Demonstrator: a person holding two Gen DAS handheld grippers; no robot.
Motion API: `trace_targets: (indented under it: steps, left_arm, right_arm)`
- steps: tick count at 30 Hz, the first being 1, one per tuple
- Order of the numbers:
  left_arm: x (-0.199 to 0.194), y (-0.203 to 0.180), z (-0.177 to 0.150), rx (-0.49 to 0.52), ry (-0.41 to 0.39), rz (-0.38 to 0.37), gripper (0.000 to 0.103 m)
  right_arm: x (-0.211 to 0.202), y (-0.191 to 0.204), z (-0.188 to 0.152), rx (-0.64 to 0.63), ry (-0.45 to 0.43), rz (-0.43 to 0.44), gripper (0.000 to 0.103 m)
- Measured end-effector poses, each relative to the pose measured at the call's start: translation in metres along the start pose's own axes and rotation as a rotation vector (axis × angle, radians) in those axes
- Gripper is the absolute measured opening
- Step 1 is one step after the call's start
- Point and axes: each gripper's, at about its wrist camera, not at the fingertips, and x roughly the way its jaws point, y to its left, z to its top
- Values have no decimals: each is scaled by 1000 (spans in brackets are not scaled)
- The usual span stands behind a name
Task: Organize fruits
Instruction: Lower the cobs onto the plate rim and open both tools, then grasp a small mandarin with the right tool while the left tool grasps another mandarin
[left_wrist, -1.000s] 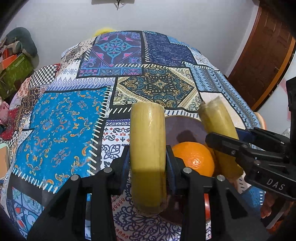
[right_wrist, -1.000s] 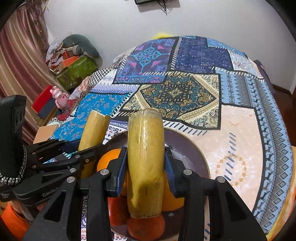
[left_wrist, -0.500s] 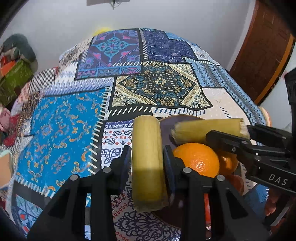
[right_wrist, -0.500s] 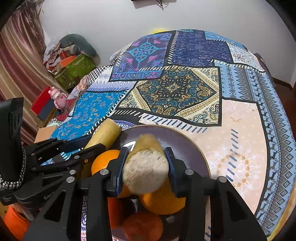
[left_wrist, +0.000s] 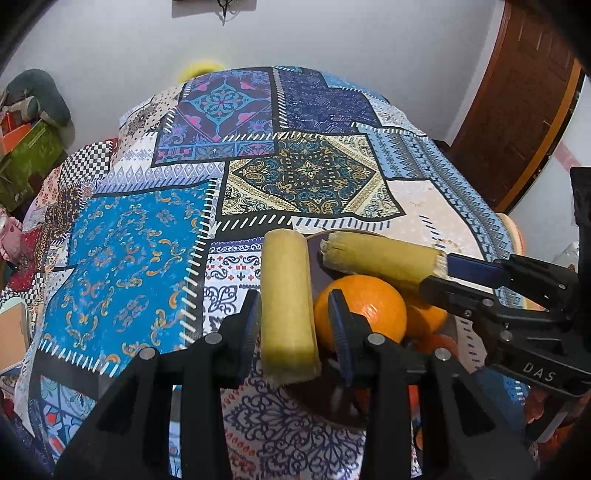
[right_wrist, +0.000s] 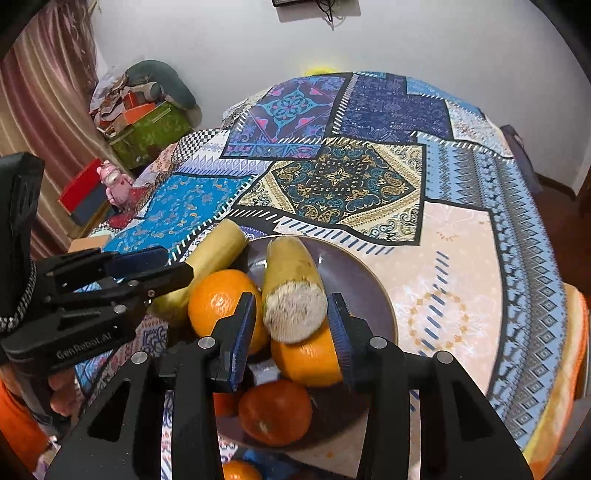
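A dark brown plate (right_wrist: 354, 273) sits on the patchwork tablecloth (right_wrist: 461, 258) and holds several oranges: a large orange (right_wrist: 218, 302) left of the right gripper (right_wrist: 291, 325), another orange (right_wrist: 306, 362) directly beneath its jaws, and a smaller reddish one (right_wrist: 275, 411) nearer the camera. The right gripper's jaws stand apart around a yellow cut stalk piece (right_wrist: 291, 284) that rests on the oranges, with gaps visible at both pads. The left gripper (left_wrist: 293, 328) has its jaws slightly apart around a second stalk piece (left_wrist: 286, 302), lying at the plate's left rim.
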Motion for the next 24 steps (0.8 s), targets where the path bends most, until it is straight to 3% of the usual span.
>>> trace_targets:
  steps: [5,16,24]
  left_arm:
    - [-25,-4,-9,12,-25,6,43]
    - [-88,-24,-48,38,-79,-24,60]
    - [-101,-36,-86,36,-43,-50,68]
  right_arm:
    - [-21,5,-9,-13,-25,-12,38]
    - [-70,15,-45,-34,-80,-38,52]
    - [-68,11,-88,14,-13,-10,52]
